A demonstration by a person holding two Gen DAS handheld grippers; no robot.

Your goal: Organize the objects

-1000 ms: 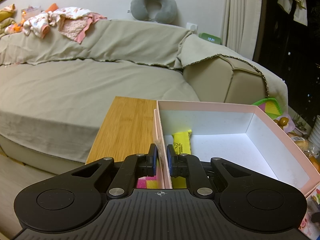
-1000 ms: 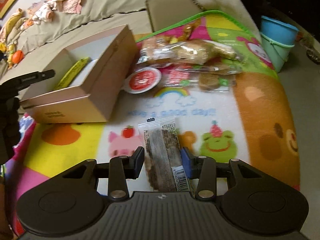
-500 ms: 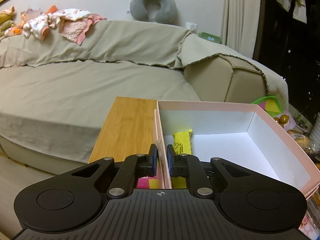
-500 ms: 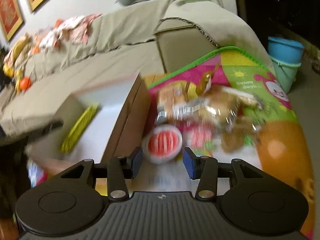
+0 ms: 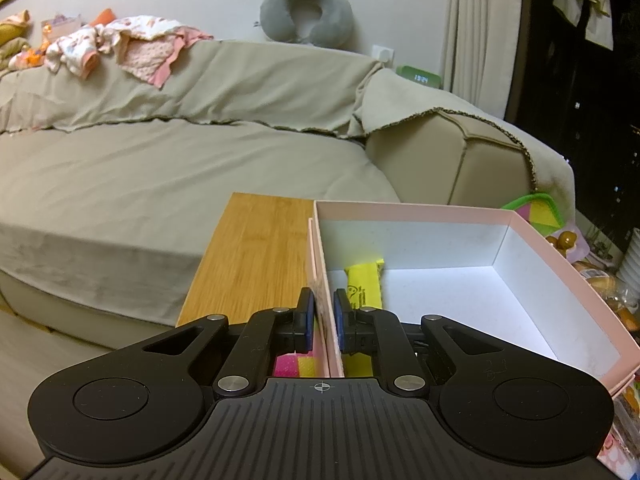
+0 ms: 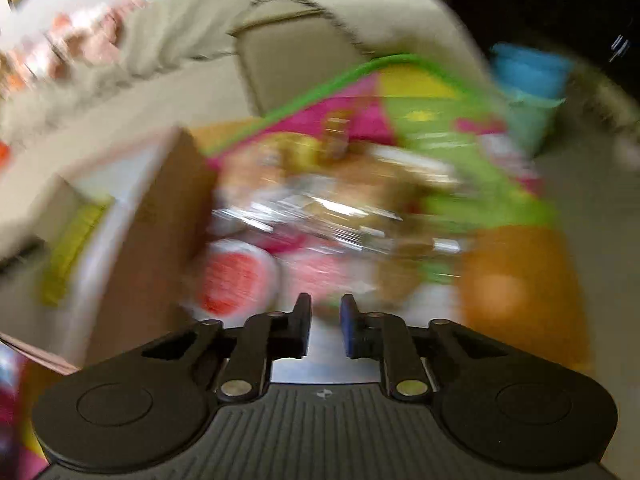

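Note:
My left gripper (image 5: 323, 312) is shut on the left wall of the open pink box (image 5: 540, 248), one pad inside and one outside. A yellow packet (image 5: 364, 284) lies inside along that wall. In the blurred right wrist view, my right gripper (image 6: 325, 320) hangs above the colourful play mat (image 6: 440, 136); its jaws are closing, nearly together, with nothing between them. Just beyond its tips are a round red-lidded cup (image 6: 236, 276) and a heap of clear-wrapped snack packets (image 6: 340, 208). The box (image 6: 160, 216) stands at the left there.
A wooden board (image 5: 256, 256) lies left of the box, against a beige covered sofa (image 5: 160, 184) with clothes on its back. A blue bucket (image 6: 528, 72) stands beyond the mat's far right corner. More packets (image 5: 600, 280) sit right of the box.
The right gripper left the dark snack packet that lay between its jaws, swept forward towards the heap, and its jaws narrowed. The left gripper and box have not moved.

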